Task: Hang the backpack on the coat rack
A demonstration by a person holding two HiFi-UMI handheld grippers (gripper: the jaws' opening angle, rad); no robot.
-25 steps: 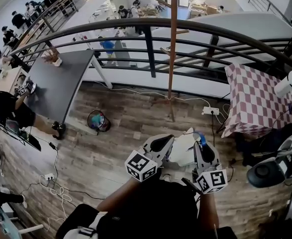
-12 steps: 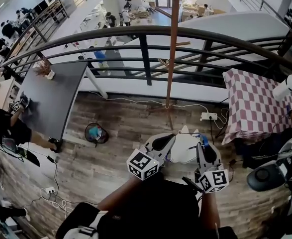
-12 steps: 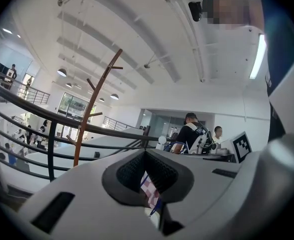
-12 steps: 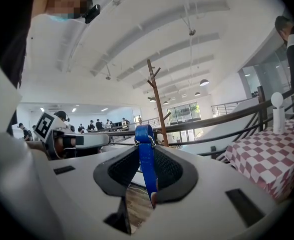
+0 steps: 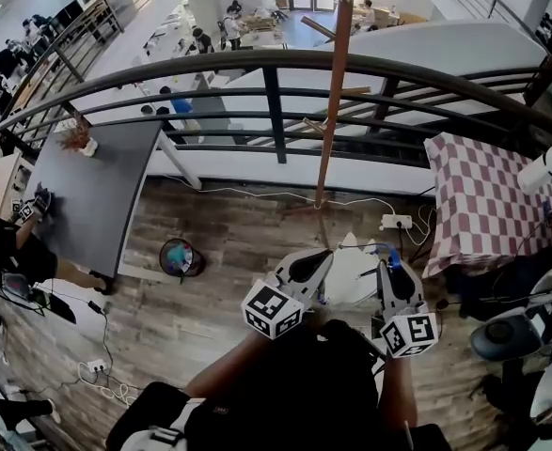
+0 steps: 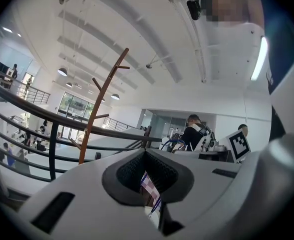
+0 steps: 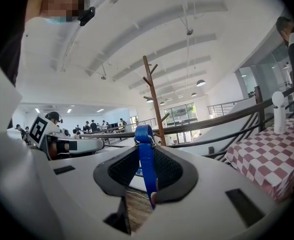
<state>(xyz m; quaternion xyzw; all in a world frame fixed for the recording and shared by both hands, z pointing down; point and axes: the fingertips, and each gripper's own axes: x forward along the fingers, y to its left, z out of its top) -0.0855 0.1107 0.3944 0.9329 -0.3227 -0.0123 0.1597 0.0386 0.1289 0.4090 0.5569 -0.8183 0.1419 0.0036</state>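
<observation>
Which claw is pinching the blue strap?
The right claw: the blue strap stands up between its jaws. The left claw grips a pale checked piece instead.

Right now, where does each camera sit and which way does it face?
Head view: on the person's head, steeply down at railing, coat rack, white backpack; left gripper, right gripper and forearms show.
Left gripper view: on that gripper, tilted up along its jaws, shut on a thin patterned piece, seemingly the backpack's.
Right gripper view: on that gripper, tilted up along jaws shut on the blue strap.
Shared: all three see the coat rack and railing.
</observation>
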